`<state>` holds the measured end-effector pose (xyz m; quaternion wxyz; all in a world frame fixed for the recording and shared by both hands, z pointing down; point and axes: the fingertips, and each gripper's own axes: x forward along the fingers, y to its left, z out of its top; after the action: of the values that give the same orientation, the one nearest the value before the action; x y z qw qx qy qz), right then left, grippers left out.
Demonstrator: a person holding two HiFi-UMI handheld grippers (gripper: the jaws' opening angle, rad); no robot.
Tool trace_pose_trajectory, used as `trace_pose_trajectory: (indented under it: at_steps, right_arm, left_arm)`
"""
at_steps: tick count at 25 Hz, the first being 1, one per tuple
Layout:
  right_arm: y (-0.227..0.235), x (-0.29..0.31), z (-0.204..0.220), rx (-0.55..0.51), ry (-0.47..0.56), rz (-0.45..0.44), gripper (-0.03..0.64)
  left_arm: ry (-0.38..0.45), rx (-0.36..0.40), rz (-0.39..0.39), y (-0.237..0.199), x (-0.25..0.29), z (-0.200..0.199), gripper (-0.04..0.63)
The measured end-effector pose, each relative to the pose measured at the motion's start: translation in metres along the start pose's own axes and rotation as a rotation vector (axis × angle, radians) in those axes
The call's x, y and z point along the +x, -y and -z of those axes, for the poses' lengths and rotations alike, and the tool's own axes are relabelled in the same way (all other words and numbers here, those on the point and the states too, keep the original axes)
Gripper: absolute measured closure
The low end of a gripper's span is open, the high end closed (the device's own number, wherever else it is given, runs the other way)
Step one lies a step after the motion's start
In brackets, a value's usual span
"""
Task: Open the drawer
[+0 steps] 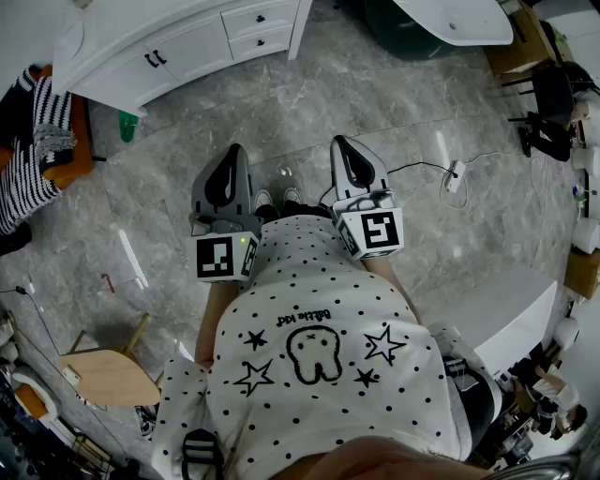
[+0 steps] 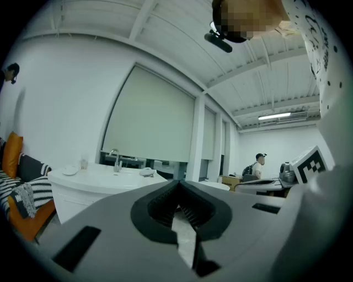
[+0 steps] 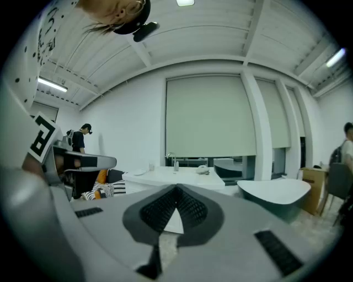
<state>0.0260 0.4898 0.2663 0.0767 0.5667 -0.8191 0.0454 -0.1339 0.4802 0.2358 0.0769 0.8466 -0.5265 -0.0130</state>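
Observation:
The white vanity cabinet stands at the far left of the head view, and its two drawers with black handles are closed. I hold both grippers level at chest height, a good way short of the cabinet. The left gripper is shut with nothing in it, and so is the right gripper. In the left gripper view the left gripper has its tips together, with the vanity top and tap beyond it. The right gripper view shows the right gripper with its tips touching and the vanity straight ahead.
An orange sofa with striped cushions sits at the left. A wooden stool is at the lower left. A cable and power strip lie on the grey floor at the right. A white tub stands at the top right. A person stands far off.

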Motion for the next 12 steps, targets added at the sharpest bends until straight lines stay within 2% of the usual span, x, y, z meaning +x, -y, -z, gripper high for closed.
trace_pose_trajectory:
  at_steps: [12]
  right_arm:
    - [-0.0001,-0.0074,0.0049,0.011,-0.002,-0.015,0.603]
  left_arm:
    - [-0.029,-0.005,-0.023,0.0059,-0.0060,0.0065,0.591]
